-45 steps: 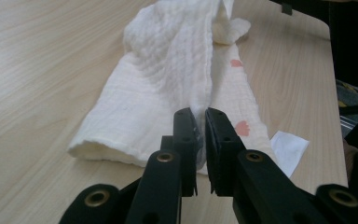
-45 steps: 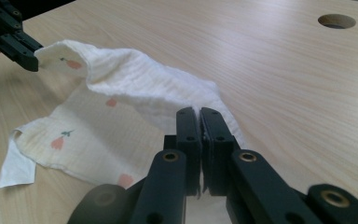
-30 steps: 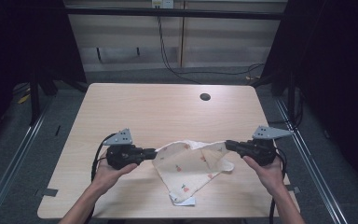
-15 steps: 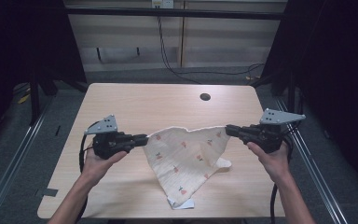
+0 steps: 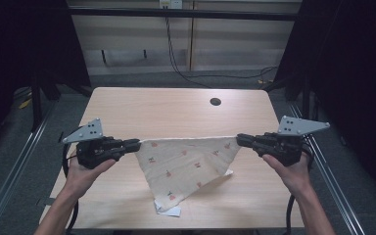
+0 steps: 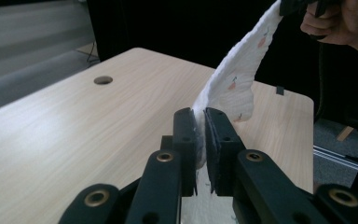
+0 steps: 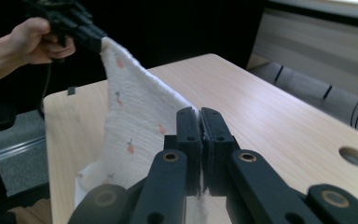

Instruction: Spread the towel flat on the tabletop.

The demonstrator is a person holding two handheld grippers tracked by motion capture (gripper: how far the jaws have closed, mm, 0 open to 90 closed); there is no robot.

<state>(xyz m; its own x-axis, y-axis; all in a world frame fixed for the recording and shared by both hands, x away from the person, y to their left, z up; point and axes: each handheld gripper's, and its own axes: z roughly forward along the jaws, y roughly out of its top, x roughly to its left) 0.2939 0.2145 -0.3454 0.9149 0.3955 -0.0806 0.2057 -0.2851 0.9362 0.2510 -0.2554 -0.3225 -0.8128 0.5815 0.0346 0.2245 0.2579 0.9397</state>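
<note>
A cream cloth (image 5: pixel 186 164) with small red prints hangs stretched between my two grippers above the wooden table (image 5: pixel 176 110). Its top edge runs taut and level; the rest droops to a point that touches the table near the front edge. My left gripper (image 5: pixel 137 143) is shut on the cloth's left corner, and in the left gripper view the cloth (image 6: pixel 235 79) rises from the closed left gripper (image 6: pixel 200 116). My right gripper (image 5: pixel 239 139) is shut on the right corner. The right gripper view has the cloth (image 7: pixel 137 119) running from the right gripper (image 7: pixel 199 116) toward the other hand.
A round cable hole (image 5: pixel 215 102) sits in the table near its far right. Metal rails (image 5: pixel 27 142) run along both sides of the table. Dark curtains stand at left and right, and cables hang on the back wall.
Both hands have risen and moved apart, lifting the cloth off the table and pulling its top edge taut. Only the lower tip of the cloth still rests on the table.
</note>
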